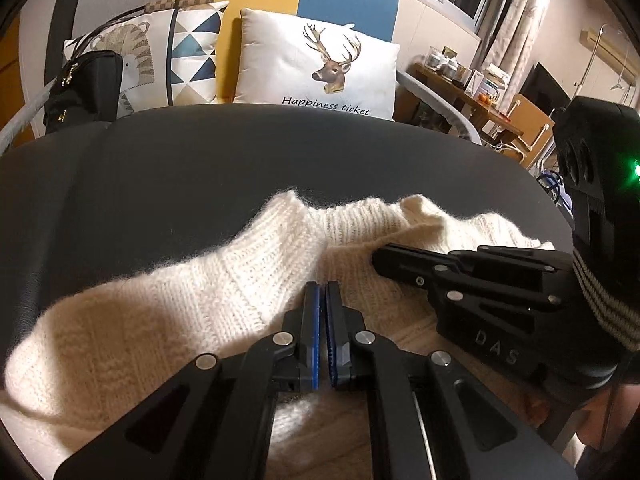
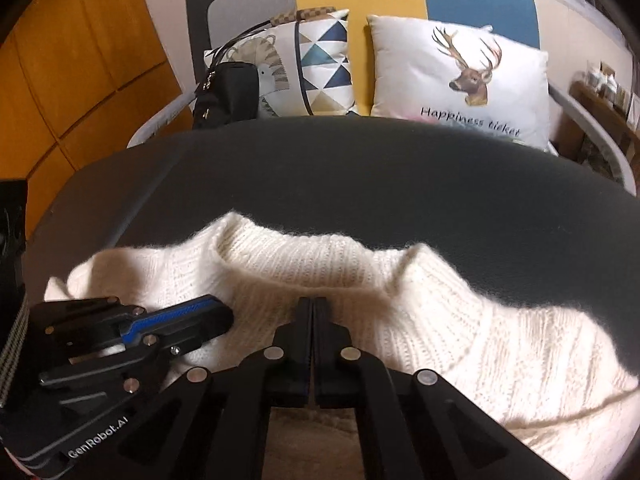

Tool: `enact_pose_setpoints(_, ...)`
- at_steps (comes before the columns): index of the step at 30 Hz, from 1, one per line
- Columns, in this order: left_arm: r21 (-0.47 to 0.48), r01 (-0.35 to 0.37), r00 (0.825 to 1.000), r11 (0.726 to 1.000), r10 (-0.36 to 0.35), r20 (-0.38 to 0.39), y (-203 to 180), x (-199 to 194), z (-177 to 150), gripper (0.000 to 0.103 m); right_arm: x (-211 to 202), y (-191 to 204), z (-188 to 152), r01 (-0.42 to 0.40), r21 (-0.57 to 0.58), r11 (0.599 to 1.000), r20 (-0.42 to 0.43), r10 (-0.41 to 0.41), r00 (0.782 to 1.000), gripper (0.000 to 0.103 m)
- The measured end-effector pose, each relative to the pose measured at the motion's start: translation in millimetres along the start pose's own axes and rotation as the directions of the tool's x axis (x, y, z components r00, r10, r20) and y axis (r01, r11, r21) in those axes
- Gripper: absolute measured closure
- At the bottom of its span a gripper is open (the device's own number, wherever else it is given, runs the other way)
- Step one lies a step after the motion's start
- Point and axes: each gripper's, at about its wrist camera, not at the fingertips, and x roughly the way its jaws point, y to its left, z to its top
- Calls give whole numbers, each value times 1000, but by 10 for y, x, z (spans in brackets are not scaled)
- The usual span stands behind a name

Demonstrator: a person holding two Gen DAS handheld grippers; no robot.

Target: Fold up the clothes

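Note:
A cream knitted sweater [image 1: 180,304] lies spread on a dark grey padded surface [image 1: 240,160], with its collar toward the far side. My left gripper [image 1: 322,286] is shut, its blue-padded tips pinching a ridge of knit just left of the neckline. In the right wrist view the sweater [image 2: 460,320] fills the lower half of the frame, and my right gripper [image 2: 312,300] is shut with its tips on the front edge of the collar. Each gripper shows in the other's view: the right gripper [image 1: 376,258] lies on the knit, and the left gripper [image 2: 228,314] lies at the lower left.
Behind the grey surface [image 2: 360,180] stands a sofa with a deer-print cushion [image 1: 320,68], a triangle-pattern cushion [image 1: 192,52] and a black bag [image 1: 84,88]. A cluttered wooden side table [image 1: 468,88] is at the far right. Bare grey surface lies beyond the collar.

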Motion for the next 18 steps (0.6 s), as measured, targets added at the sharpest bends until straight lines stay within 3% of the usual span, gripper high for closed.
enact_pose_setpoints(4, -90, 6, 995, 996, 3, 96, 156, -187, -30, 98, -206, -26, 93, -120, 6, 993, 26, 120, 992, 99)
enact_pose_setpoints(7, -164, -5, 998, 987, 16, 61, 291, -117, -18, 98, -272, 113, 205, -181, -56, 982, 17, 182, 983, 99)
enact_pose_setpoints(10, -155, -35, 997, 987, 44, 57, 271, -116, -16, 98, -204, 303, 276, -199, -114, 973, -35, 196, 980, 99)
enact_pose_setpoints(14, -238, -85, 991, 968, 107, 83, 383, -184, -49, 98, -65, 460, 285, -180, -169, 969, -63, 172, 983, 99)
enact_pose_setpoints(18, -277, -48, 994, 960, 74, 84, 466, -175, -58, 98, 142, 515, 322, -196, -164, 967, -87, 184, 979, 99)
